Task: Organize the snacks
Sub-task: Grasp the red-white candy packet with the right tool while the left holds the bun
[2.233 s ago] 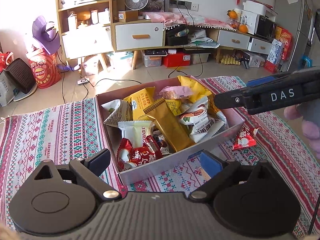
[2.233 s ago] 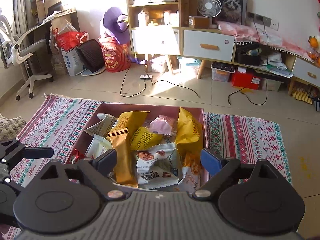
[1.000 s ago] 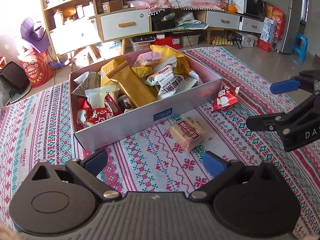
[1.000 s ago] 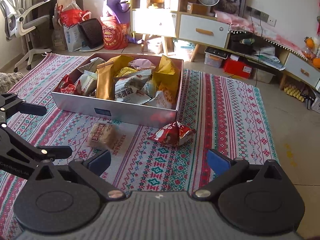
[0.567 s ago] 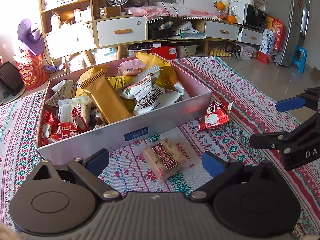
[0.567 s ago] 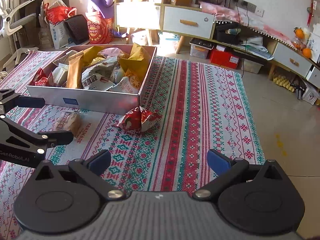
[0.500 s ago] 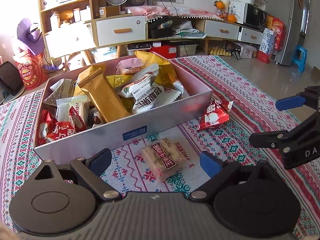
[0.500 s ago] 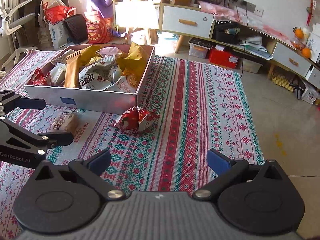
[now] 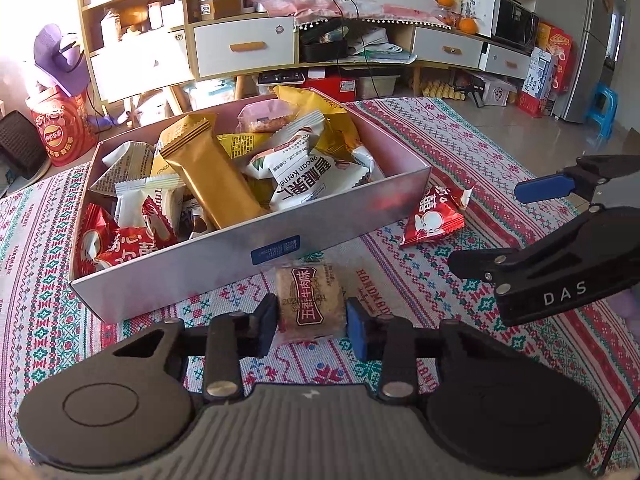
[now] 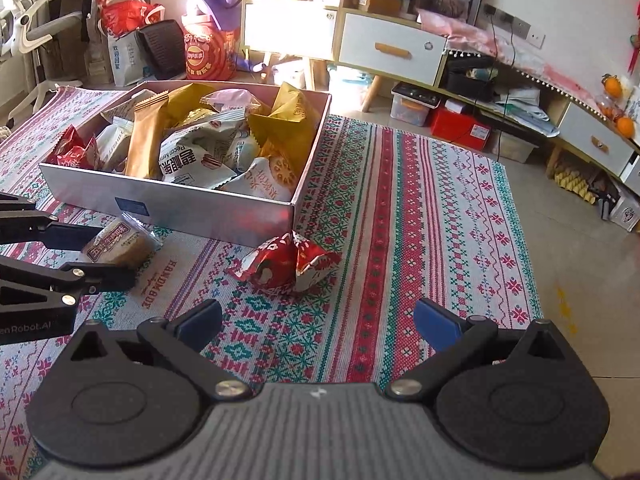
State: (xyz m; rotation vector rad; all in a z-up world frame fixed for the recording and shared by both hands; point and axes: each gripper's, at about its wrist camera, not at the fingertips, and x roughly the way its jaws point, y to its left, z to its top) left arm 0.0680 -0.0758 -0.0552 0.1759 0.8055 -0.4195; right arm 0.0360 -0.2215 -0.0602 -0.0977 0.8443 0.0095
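Left gripper (image 9: 311, 326) fingers closing around the brown pastry packet (image 9: 310, 300) near the box (image 9: 256, 252); soft wrapper could squish or slip. Right gripper (image 10: 318, 322) wide open, empty.

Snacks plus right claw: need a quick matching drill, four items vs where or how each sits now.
1. brown biscuit pack
2. red snack packet
3. long gold wrapper
4. right claw

a. inside the box
b. open, over the rug
c. between the closing left claw pads
d. loose on the rug by the box corner

Pairs: 1-c, 2-d, 3-a, 4-b
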